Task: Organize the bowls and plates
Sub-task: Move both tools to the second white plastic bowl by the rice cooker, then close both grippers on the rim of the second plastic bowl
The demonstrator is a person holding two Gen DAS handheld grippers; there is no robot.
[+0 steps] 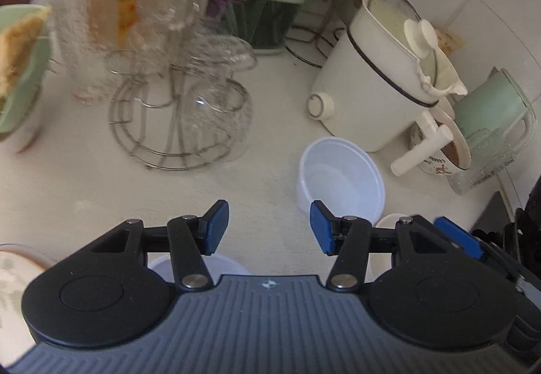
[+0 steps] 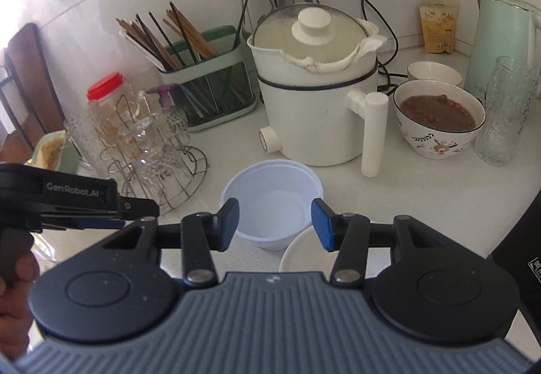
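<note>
Black linkage arms, blue-padded jaws, ribbed grey housing, "GenRobot.AI" lettering on the left gripper (image 2: 111, 222)

My pads (image 2: 227, 224) are blue on black arms, and the bowl (image 2: 270, 201) before me is plain white. The pot (image 2: 314, 117) is white with a dark band; the jar (image 2: 104, 86) has a red lid. The food bowl (image 2: 439, 124) is white with a leaf-and-animal pattern, the kettle (image 2: 500, 43) pale green.

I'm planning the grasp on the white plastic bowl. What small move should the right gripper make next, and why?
Probably ease the right gripper forward and down so one finger goes inside the white plastic bowl's rim: it is open and empty, just in front of the bowl.
</note>
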